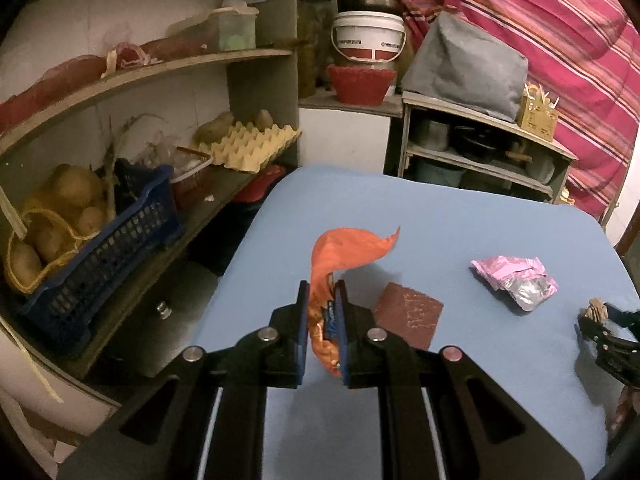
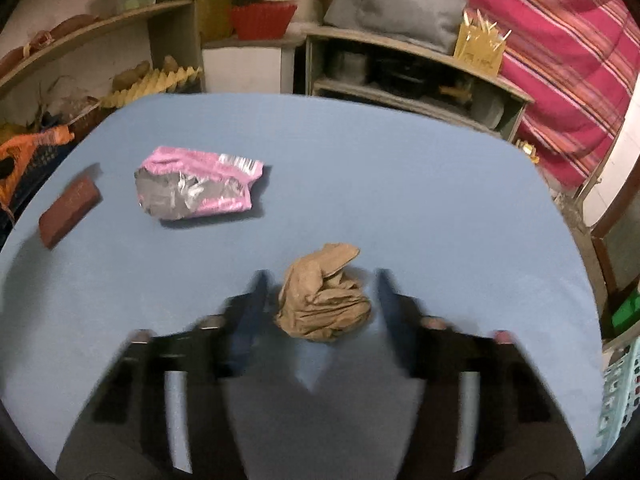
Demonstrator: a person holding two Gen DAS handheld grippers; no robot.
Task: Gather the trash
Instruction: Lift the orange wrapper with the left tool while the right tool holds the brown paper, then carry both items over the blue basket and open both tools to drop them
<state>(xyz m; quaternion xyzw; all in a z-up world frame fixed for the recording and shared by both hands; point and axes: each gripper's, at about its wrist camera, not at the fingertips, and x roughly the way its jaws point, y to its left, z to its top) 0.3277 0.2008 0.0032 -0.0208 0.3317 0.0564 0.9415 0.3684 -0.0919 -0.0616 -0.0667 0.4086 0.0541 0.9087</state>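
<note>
Above blue table (image 1: 460,220), left gripper (image 1: 322,292) clamping orange wrapper (image 1: 344,252); right gripper (image 2: 320,280) straddling crumpled paper (image 2: 324,300)

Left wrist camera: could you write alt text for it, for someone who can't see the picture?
The left tool is shut on an orange snack wrapper, lifted above a blue table. On the table lie a brown flat square and a crumpled pink foil wrapper; the right tool shows at the right edge by a crumpled brown paper. Cluttered shelves stand behind.

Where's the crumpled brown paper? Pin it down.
In the right wrist view, the crumpled brown paper lies on the blue table between the open right gripper fingers.
</note>
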